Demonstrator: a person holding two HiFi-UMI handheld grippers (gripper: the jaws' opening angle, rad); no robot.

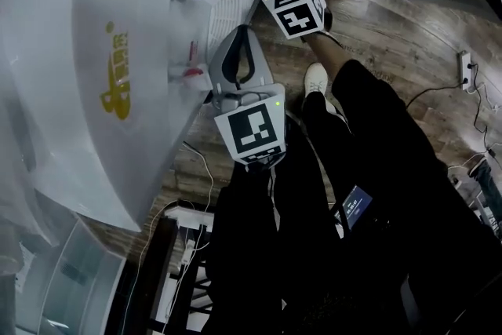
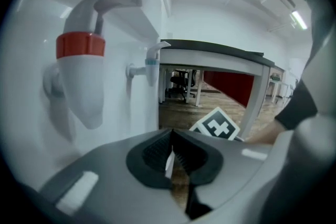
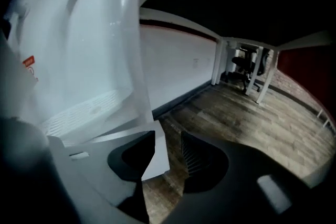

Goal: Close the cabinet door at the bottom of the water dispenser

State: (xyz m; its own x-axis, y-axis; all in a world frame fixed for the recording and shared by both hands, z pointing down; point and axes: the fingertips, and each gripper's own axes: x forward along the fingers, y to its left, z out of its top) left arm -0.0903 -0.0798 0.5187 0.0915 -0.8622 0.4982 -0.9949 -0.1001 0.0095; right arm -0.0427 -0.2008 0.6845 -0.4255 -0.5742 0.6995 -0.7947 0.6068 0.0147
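Down low by the water dispenser [image 1: 94, 51] now; the right gripper [image 3: 168, 135] is at the foot of the white body, close over the wooden floor [image 3: 247, 113]. Its fingers [image 3: 198, 157] are spread and released, with the free corner of the cabinet door [image 3: 156, 157] standing in the gap between them. The door looks swung out from the front, edge-on to this camera, just below the ribbed drip tray [image 3: 79, 110]. The left gripper [image 2: 171, 136] is up by the red tap [image 2: 81, 57], fingers pressed together on nothing, out of the play.

My read: the closing push is the step in hand, and there's no need to clamp. Lay one finger flat against the door's outer face near the free edge, far from the hinge; sweep it round in the door's own arc; keep the push level so the thin panel doesn't twist; follow right through until it sits flush, since a light door may bounce back off its catch.
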